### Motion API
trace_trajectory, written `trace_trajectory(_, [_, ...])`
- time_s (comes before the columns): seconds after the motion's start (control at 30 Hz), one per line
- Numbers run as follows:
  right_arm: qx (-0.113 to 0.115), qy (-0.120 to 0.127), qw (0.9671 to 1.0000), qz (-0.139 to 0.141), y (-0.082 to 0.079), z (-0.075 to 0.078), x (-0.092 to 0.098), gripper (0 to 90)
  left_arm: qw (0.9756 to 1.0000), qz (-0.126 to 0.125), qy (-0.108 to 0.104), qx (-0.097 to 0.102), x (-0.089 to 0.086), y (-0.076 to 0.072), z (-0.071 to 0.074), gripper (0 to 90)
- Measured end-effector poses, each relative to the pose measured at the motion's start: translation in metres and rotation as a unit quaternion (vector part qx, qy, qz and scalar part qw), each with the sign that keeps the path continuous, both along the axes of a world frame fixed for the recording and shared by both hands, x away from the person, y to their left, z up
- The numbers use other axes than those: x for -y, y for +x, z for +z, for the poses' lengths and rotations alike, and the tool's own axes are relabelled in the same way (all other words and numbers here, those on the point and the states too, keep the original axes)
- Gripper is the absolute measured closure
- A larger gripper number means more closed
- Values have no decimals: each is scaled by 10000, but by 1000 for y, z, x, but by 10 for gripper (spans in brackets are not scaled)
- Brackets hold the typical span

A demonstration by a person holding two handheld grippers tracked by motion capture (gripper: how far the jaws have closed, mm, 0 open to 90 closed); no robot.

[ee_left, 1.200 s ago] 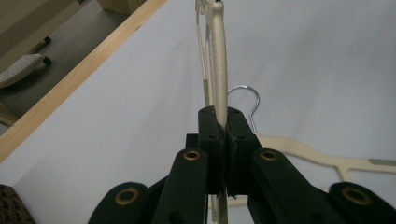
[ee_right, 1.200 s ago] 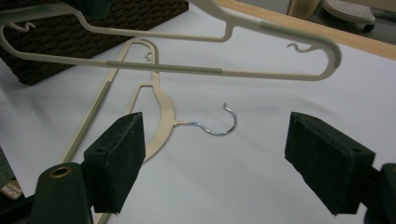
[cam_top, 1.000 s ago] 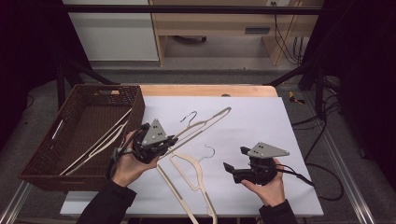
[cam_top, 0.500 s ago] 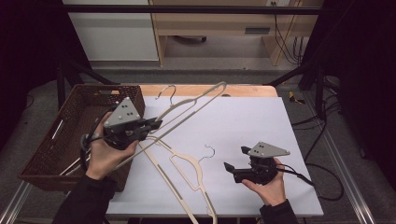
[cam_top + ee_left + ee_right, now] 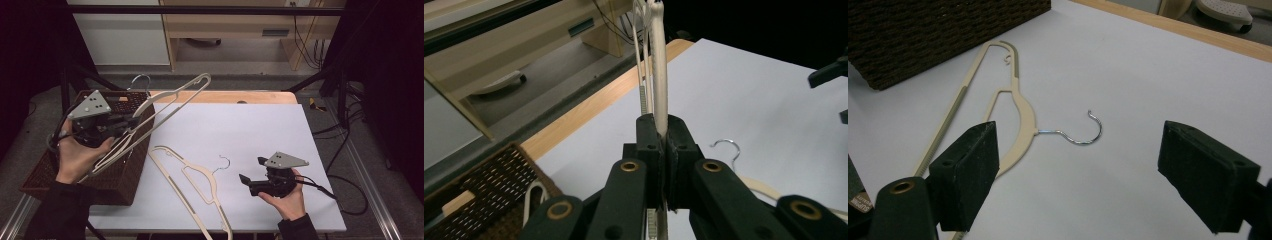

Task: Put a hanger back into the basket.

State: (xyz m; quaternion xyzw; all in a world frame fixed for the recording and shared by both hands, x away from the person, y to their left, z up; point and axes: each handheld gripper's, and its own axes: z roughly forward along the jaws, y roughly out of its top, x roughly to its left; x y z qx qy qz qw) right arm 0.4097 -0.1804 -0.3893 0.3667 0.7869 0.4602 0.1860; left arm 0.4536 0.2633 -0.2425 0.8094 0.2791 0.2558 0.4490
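Note:
My left gripper (image 5: 127,126) is raised over the right rim of the brown wicker basket (image 5: 85,189), shut on a cream plastic hanger (image 5: 176,96). This hanger slants up to the right, its metal hook over the basket's far corner. In the left gripper view the jaws (image 5: 663,145) are pressed together on the hanger's thin bar (image 5: 658,65). A second cream hanger (image 5: 196,182) lies flat on the white table, hook pointing right. My right gripper (image 5: 251,169) rests to its right, open. In the right gripper view its pads (image 5: 1083,175) stand wide apart, short of that hanger (image 5: 1015,125).
The basket (image 5: 489,185) stands at the table's left edge with something pale inside. The white table sheet (image 5: 240,130) ends at a wooden strip at the back. A cable trails from the right gripper over the table's right edge. A shelf unit stands beyond the table.
The left gripper has carried its hanger up and to the left, from the table's middle to above the basket. The right gripper and the lying hanger have stayed put.

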Motion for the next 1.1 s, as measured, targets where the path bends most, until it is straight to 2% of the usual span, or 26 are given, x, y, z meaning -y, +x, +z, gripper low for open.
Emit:
trace_trajectory(0.1, [40,-19,10000,10,0,1,1,169,10000,74,16,10,-9,1,-1,868])
trace_trajectory(0.17, [31,36,10000,-19,-1,2,2,168,9998,168,122,75,-25,1,-4,867])
trace_trajectory(0.47, [53,42,10000,-24,0,3,3,149,9985,545,29,76,-70,7,-17,867])
trace_trajectory(0.5, [31,20,10000,-37,0,2,2,140,9980,626,3,25,-78,10,-21,867])
trace_trajectory(0.53, [34,24,10000,-53,0,2,2,138,9980,626,3,25,-78,10,-21,867])
trace_trajectory(0.57, [39,20,10000,-51,0,1,1,138,9975,704,102,-15,-88,13,-26,867])
trace_trajectory(0.67, [21,-2,10000,-22,1,1,1,133,9967,786,155,-88,-99,17,-34,867])
trace_trajectory(0.73, [20,6,10000,-23,0,1,1,131,9960,874,162,-60,-107,20,-40,867])
trace_trajectory(0.83, [32,66,10000,-39,0,1,0,124,9959,886,194,-72,-113,21,-45,867])
trace_trajectory(0.87, [32,66,10000,-39,0,1,0,124,9956,897,177,-186,-118,22,-48,867])
trace_trajectory(1.0, [60,74,10000,-28,0,2,1,94,9936,1046,260,-325,-132,27,-60,867])
trace_trajectory(1.1, [61,66,9999,-55,0,2,1,89,9936,1060,205,-323,-139,26,-66,867])
